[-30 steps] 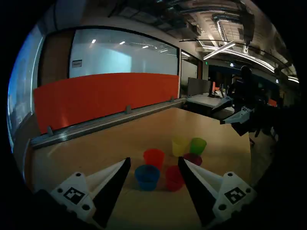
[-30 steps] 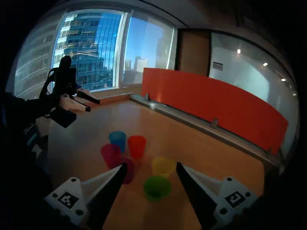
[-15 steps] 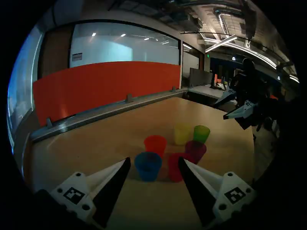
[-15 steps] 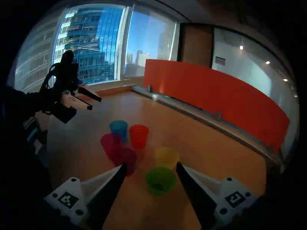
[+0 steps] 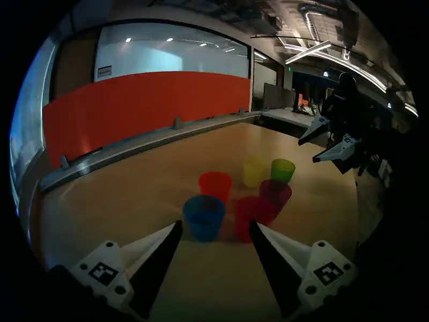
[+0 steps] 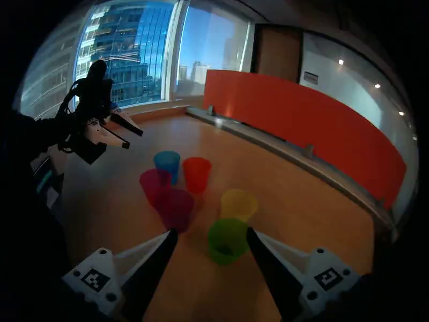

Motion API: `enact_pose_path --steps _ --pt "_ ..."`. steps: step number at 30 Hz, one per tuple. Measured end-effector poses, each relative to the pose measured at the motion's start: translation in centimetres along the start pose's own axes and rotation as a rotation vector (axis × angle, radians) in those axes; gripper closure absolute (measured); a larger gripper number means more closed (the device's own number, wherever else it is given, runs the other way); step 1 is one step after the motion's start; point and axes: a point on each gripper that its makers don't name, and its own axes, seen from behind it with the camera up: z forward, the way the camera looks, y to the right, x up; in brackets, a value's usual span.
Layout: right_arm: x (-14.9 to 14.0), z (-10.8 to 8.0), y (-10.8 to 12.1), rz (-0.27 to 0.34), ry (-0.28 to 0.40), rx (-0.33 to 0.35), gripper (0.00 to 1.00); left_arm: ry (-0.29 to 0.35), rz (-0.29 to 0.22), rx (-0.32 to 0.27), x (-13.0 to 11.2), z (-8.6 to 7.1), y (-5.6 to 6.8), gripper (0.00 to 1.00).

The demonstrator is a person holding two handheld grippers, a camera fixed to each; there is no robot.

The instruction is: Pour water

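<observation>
Six plastic cups stand clustered on a wooden table (image 5: pixel 134 182). In the left gripper view the blue cup (image 5: pixel 204 217) and the red cup (image 5: pixel 251 217) are nearest, just ahead of my open, empty left gripper (image 5: pixel 214 224). Behind them stand the orange cup (image 5: pixel 215 186), purple cup (image 5: pixel 275 194), yellow cup (image 5: pixel 253 170) and green cup (image 5: pixel 282 170). My right gripper (image 5: pixel 307 152) hovers open at the far right. In the right gripper view the green cup (image 6: pixel 228 240) sits between the tips of the open right gripper (image 6: pixel 210 232), untouched. The purple cup (image 6: pixel 175 209) and yellow cup (image 6: pixel 238 204) stand beside it. The left gripper (image 6: pixel 135 140) hangs beyond.
An orange partition (image 5: pixel 145 107) with a metal rail runs along the table's far edge. Tall windows (image 6: pixel 128 59) stand beyond the table's end. Bare tabletop (image 6: pixel 300 214) lies around the cups. A dark sleeve (image 6: pixel 32 139) holds the other gripper.
Both grippers have come nearer to the cluster of cups, which now sit higher and larger in each view. No cup has moved, and both grippers stay open.
</observation>
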Motion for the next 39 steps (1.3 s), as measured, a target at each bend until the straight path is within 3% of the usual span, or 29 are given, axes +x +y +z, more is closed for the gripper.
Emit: enact_pose_path --steps 19,28,39 --pt "-5.3 2.4 1.2 0.037 -0.098 -0.017 0.01 -0.11 0.015 0.008 -4.1 3.6 -1.5 0.08" --pt "-6.9 3.7 2.0 0.071 -0.133 -0.011 0.01 -0.155 0.002 -0.007 -5.0 5.7 -2.5 0.08" --pt "-7.7 5.1 2.9 0.105 -0.149 0.002 0.01 -0.195 -0.004 -0.031 -5.6 8.3 -2.7 0.08"
